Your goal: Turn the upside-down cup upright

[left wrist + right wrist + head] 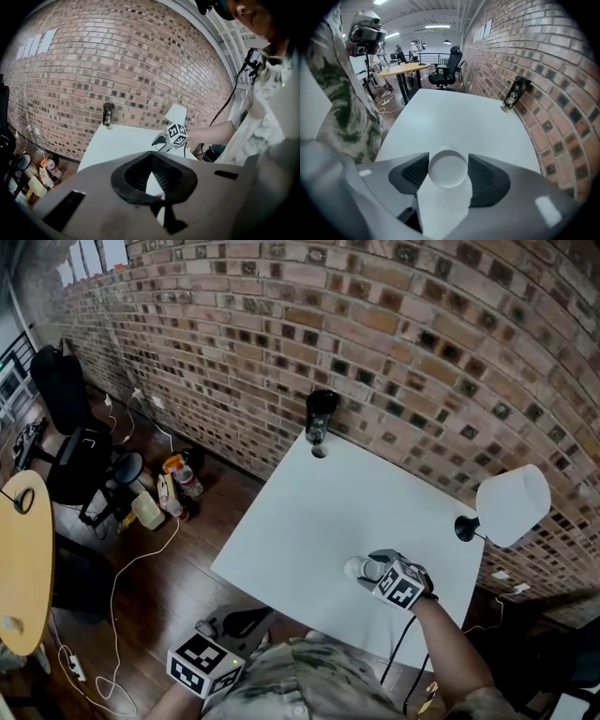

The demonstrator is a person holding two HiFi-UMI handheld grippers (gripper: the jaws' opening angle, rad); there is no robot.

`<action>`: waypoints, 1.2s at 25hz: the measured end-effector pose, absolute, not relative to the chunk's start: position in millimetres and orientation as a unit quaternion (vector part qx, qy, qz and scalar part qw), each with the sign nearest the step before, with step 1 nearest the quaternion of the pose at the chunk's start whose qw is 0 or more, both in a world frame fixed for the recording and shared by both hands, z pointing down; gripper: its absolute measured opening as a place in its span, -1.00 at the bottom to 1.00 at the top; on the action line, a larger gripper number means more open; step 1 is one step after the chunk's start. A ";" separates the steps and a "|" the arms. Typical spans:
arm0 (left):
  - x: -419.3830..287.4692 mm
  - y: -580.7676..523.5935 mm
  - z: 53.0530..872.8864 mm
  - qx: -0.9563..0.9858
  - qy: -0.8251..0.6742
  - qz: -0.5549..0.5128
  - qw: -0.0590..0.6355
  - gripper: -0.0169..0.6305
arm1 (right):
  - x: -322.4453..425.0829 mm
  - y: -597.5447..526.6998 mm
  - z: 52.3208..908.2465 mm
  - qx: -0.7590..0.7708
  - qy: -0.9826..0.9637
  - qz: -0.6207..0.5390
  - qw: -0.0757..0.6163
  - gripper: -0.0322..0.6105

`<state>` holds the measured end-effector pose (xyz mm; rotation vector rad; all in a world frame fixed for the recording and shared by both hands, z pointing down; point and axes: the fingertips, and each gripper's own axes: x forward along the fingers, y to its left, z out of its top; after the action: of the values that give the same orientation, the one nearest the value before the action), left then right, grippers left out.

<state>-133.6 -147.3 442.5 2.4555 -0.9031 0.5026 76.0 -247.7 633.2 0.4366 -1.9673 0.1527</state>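
A white cup [358, 568] is above the near right part of the white table [309, 512], held between the jaws of my right gripper [371, 571]. In the right gripper view the cup [447, 172] fills the gap of the right gripper [447, 166]. Its closed round end faces away from the camera and down toward the tabletop, and both pads touch its sides. My left gripper [246, 622] hovers off the table's near left edge. In its own view the left gripper [152, 158] has its jaw tips together with nothing between them, and the right gripper [161, 140] shows beyond it.
A black can [320, 416] stands at the table's far edge against the brick wall. A white-shaded lamp [513, 504] sits at the right edge. On the floor to the left are bottles [169, 488], cables, a black office chair [70, 442] and a yellow round table [23, 559].
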 end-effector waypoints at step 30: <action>-47.6 -140.8 445.1 0.899 -0.294 0.236 0.223 -0.93 | 169.6 -209.4 691.8 0.219 -0.812 0.101 0.531 -0.02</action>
<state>-47.6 -140.8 445.1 2.4833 -0.8121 0.6505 169.6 -209.4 691.8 0.5223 -1.9379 0.2420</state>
